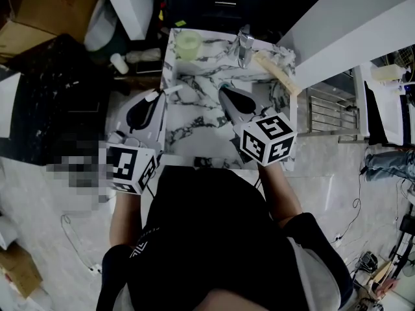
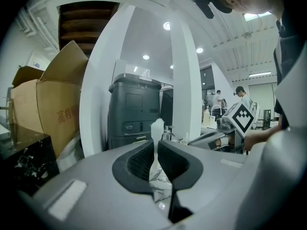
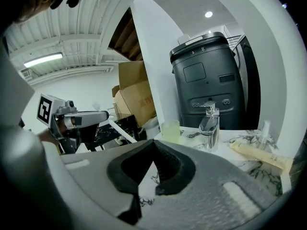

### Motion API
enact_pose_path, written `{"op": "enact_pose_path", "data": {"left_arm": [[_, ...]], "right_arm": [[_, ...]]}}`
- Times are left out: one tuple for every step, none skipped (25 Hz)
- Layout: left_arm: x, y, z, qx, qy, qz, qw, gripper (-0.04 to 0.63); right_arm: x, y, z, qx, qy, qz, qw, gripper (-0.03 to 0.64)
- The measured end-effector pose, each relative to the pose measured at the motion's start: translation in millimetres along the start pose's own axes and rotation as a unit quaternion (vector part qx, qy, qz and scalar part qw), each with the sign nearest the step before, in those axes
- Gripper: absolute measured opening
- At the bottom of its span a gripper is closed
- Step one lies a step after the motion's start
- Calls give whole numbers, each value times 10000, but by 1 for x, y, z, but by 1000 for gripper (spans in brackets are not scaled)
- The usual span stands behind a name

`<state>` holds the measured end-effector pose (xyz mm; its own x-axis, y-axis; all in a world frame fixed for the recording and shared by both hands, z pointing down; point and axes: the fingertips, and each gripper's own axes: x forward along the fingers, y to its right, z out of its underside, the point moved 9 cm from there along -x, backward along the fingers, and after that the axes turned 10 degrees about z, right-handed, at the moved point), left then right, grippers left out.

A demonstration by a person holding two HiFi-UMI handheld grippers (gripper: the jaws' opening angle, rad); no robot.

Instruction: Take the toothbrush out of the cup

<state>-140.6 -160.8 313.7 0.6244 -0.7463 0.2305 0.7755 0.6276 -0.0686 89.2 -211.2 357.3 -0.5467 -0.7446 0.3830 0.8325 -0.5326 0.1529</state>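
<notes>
Toothbrush (image 2: 157, 127) is out of the cup (image 1: 189, 44), clamped btwn the left gripper's (image 2: 156, 150) jaws, white bristle end poking past the tips, left of the cup & nearer the person. Right gripper (image 3: 153, 145), jaws together w/ nothing in them, sits over the marble counter (image 1: 194, 118), right of the cup.

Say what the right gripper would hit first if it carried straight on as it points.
Probably the white veined marble countertop, since the right gripper tilts slightly downward over it. The pale green translucent cup stands just right of that line; depth is unclear.
</notes>
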Motion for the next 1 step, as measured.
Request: {"op": "enact_pose_path", "data": {"left_arm": [[0,1,-1,-18,-96,0,10000,44]], "right_arm": [[0,-1,0,-9,-13,-29,10000,2]]}}
